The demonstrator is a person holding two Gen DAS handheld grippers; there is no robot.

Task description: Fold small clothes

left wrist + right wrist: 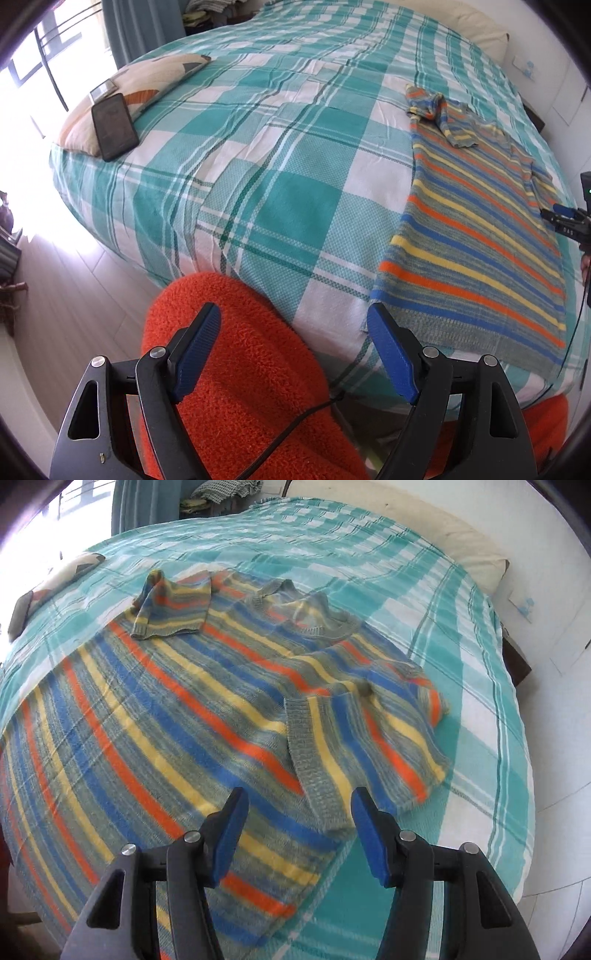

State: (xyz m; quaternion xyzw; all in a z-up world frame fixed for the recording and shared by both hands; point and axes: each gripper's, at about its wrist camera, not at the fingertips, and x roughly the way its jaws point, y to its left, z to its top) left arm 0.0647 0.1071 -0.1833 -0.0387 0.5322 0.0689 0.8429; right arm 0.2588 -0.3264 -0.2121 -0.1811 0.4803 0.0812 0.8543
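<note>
Hovering over the striped sweater [177, 716], both grippers gape wide, holding nothing.

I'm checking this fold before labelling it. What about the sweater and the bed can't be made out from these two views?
- Striped sweater: its hem runs behind the right gripper in the right wrist view.
- The same sweater's far side is cut off by the frame edge in the left wrist view.
- Phone screen: dark, nothing readable.
- Bed near edge: hidden by the person's orange fleece clothing.
</note>
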